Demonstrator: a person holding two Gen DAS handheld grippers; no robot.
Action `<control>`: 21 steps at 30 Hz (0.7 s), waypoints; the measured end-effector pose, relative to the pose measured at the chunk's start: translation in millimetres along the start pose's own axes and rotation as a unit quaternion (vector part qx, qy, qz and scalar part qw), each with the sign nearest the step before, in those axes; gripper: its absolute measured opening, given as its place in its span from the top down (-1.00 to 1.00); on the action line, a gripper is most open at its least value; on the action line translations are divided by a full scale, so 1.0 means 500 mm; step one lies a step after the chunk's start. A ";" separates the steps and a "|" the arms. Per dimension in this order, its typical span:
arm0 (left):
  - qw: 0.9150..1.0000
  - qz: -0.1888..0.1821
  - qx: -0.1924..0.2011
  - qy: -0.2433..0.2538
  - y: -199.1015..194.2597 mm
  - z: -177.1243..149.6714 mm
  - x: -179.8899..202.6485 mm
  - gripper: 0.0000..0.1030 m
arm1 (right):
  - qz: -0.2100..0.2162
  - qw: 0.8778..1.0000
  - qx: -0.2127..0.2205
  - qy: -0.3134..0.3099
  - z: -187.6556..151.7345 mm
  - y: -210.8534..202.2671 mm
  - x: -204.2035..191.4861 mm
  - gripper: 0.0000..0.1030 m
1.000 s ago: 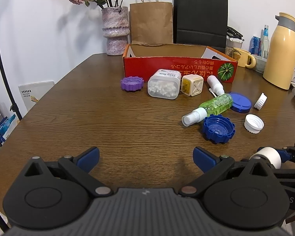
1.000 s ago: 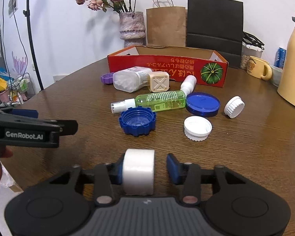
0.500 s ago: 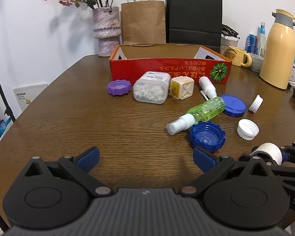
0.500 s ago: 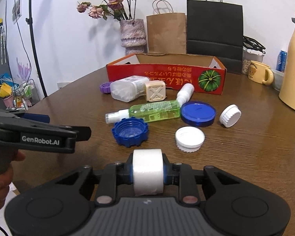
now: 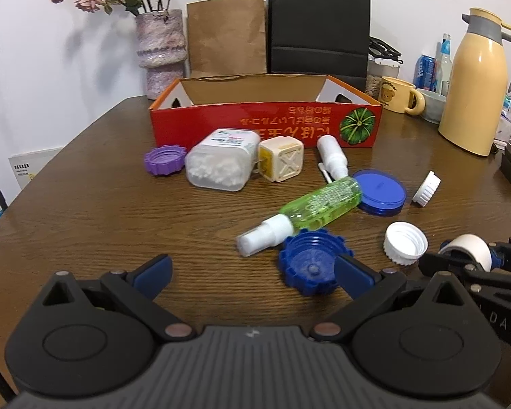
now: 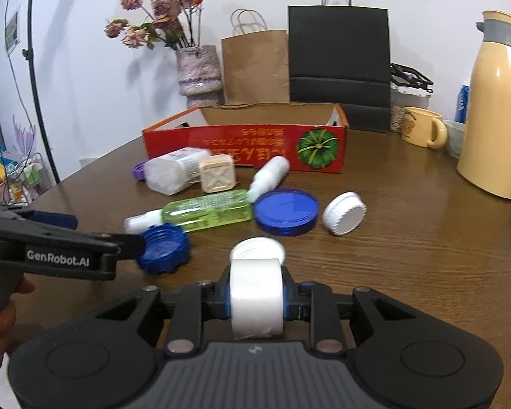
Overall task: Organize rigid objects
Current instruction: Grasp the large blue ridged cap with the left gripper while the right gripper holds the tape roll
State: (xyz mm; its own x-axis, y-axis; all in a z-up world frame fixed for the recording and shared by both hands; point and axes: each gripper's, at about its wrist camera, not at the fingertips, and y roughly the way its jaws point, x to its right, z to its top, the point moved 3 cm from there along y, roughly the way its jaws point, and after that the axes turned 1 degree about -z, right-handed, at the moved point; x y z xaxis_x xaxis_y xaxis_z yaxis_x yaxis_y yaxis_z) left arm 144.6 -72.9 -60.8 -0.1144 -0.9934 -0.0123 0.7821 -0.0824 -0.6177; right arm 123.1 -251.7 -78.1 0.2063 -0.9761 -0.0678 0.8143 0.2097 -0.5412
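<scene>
Right gripper around white roll

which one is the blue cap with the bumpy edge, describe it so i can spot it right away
Start at the red cardboard box at the back of the wooden table, then come forward past the green spray bottle lying on its side. Just in front of its white nozzle sits the blue cap, open side up. Unlike the smooth flat blue lid nearby, it has a notched, gear-like rim.

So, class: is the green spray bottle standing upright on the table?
No: the green spray bottle lies on its side on the table, its white nozzle end beside the blue ridged cap.
</scene>
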 end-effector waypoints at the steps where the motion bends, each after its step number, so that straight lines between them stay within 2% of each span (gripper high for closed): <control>1: 1.000 0.000 -0.001 0.002 0.004 0.001 0.006 -1.00 | -0.002 1.000 0.001 0.002 0.002 0.003 0.007 0.53; 17: 1.000 0.009 -0.017 -0.001 0.051 0.006 0.056 -0.99 | 0.002 1.000 0.012 -0.002 0.025 0.029 0.057 0.53; 21: 1.000 0.008 -0.021 0.000 0.055 0.007 0.063 -0.80 | 0.007 1.000 0.014 -0.005 0.027 0.030 0.056 0.53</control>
State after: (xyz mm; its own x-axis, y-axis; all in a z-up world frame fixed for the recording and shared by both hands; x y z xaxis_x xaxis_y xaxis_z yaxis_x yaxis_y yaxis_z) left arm 164.6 -106.8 -75.7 -0.1015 -0.9946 -0.0222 0.7579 -0.0629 -0.6494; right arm 148.6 -275.1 -76.7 0.2229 -0.9726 -0.0665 0.8259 0.2246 -0.5172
